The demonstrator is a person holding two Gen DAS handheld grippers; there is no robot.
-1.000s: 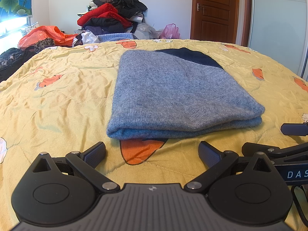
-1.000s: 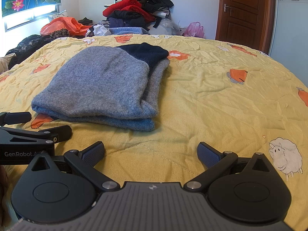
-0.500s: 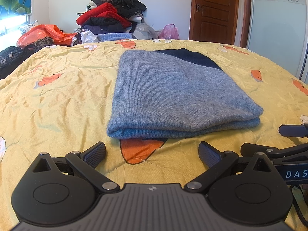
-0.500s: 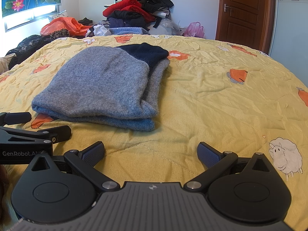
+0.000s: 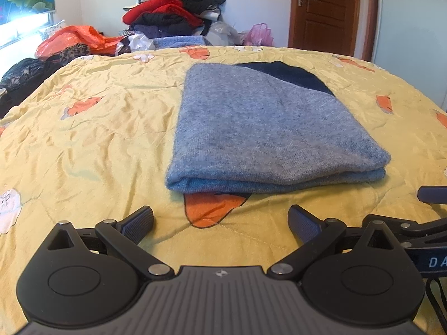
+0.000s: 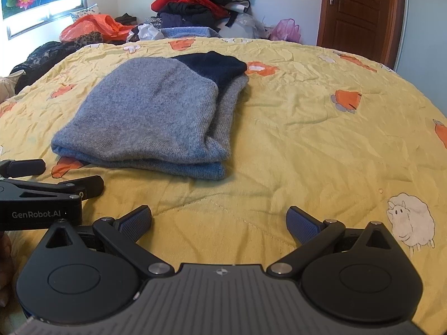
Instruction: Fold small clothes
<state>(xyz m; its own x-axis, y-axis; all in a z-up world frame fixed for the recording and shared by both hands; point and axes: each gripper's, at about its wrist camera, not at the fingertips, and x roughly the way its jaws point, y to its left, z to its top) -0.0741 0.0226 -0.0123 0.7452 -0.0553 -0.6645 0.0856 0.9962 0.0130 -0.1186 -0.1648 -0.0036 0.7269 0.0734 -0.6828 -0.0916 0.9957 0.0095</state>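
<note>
A folded grey-blue knit sweater [image 5: 262, 128] with a dark navy part at its far end lies flat on the yellow bedspread [image 5: 92, 139]. It also shows in the right wrist view [image 6: 151, 117], ahead and to the left. My left gripper [image 5: 220, 222] is open and empty, a little short of the sweater's near edge. My right gripper [image 6: 219, 222] is open and empty over bare bedspread [image 6: 321, 145], to the right of the sweater. Each gripper shows at the edge of the other's view.
A pile of clothes [image 5: 173, 8] and orange bags [image 5: 75, 39] lie at the far edge of the bed. A brown door [image 5: 324, 11] stands at the back right. Dark clothing [image 6: 42, 58] lies at the left edge.
Both grippers stay open and nearly still. The left view has shifted slightly, with the sweater a bit lower and more to the right in it.
</note>
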